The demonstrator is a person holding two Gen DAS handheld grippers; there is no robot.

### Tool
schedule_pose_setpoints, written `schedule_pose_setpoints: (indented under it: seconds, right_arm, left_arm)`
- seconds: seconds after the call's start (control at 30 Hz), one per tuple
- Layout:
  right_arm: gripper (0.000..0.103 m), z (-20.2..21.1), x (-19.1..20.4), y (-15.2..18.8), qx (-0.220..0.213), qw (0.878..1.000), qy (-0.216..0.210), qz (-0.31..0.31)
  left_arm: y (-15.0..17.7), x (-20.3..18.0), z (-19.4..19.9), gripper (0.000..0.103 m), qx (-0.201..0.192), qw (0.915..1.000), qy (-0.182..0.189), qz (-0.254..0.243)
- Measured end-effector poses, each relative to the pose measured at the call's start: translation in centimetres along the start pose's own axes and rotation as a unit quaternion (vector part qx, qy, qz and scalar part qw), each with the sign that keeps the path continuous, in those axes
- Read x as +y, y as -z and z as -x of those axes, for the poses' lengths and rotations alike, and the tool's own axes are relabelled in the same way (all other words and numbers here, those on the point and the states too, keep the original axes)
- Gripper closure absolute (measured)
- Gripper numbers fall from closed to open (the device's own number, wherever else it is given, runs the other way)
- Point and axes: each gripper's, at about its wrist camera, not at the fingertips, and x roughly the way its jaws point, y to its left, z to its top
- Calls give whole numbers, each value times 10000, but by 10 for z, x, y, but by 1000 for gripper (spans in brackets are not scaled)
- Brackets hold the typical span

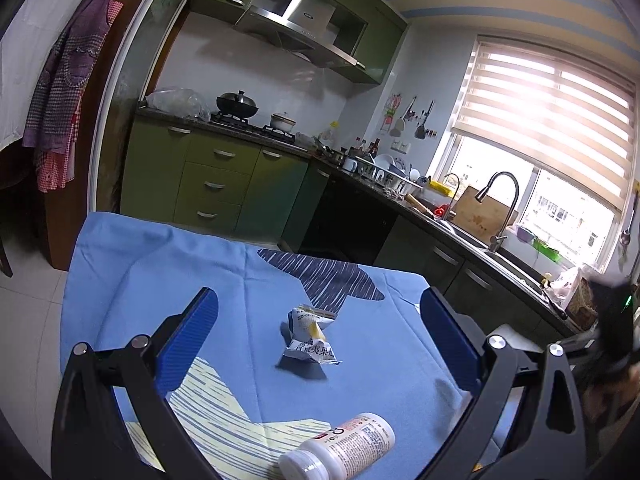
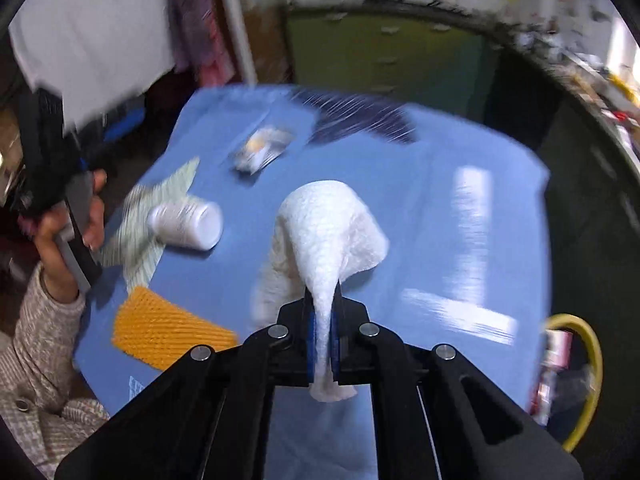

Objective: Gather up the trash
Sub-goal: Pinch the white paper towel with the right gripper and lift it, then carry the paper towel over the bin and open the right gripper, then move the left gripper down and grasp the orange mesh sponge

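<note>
My right gripper is shut on a crumpled white paper towel and holds it above the blue tablecloth. My left gripper is open and empty above the cloth. A crumpled snack wrapper lies on the cloth between and just beyond its fingers; it shows blurred in the right wrist view. A white pill bottle lies on its side below the left gripper, also seen in the right wrist view.
An orange mesh piece lies at the cloth's near left edge. A yellow-rimmed bin with a bag stands to the right of the table. Green kitchen cabinets and a sink counter stand beyond the table.
</note>
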Motion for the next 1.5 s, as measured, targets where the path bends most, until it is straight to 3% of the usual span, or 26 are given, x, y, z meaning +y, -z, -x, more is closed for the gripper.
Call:
schedule_pose_setpoints:
  seconds: [0.13, 0.27, 0.43, 0.63, 0.67, 0.7, 0.77, 0.9, 1.1, 1.23, 1.33, 1.4, 1.5]
  right_arm:
    - [97, 50, -65, 10, -336, 9954, 634, -627]
    - [97, 71, -136, 33, -287, 9830, 1264, -1301]
    - [96, 66, -206, 71, 32, 9639, 1734, -2018]
    - [94, 35, -245, 106, 497, 9487, 1997, -2401]
    - [89, 28, -246, 110, 595, 9485, 1946, -2428]
    - [67, 20, -246, 114, 728, 9500, 1860, -2401]
    - [35, 14, -244, 118, 727, 9509, 1905, -2329]
    - [30, 34, -236, 117, 309, 9404, 2509, -2275]
    - [23, 84, -197, 136, -614, 9440, 2003, -2547]
    - [22, 98, -171, 160, -767, 9473, 1550, -2695]
    - [21, 109, -156, 183, -892, 9447, 1220, -2910]
    - [20, 111, -146, 199, -968, 9426, 985, -3041]
    - [20, 108, -135, 208, -917, 9466, 737, -3003]
  left_arm:
    - [2, -2, 0, 7, 19, 10000, -25, -58]
    - [2, -4, -1, 7, 19, 9999, -17, -116]
    - [3, -6, -1, 7, 11, 9998, -43, -188]
    - [4, -6, -3, 7, 64, 9998, -36, -197]
    - [4, -7, -3, 7, 65, 9998, -26, -200]
    - [4, -7, -3, 7, 62, 9998, -21, -203]
    - [5, -8, -2, 7, 61, 9997, 12, -225]
    - [6, -12, -3, 7, 58, 9994, 34, -327]
    - [8, -24, -5, 7, 141, 9980, 208, -579]
    - [10, -37, -8, 7, 406, 9935, 744, -755]
    - [13, -57, -7, 7, 680, 9854, 1144, -1065]
    - [16, -75, -5, 7, 938, 9754, 1442, -1375]
    - [33, -109, 1, 7, 1531, 9466, 1797, -2194]
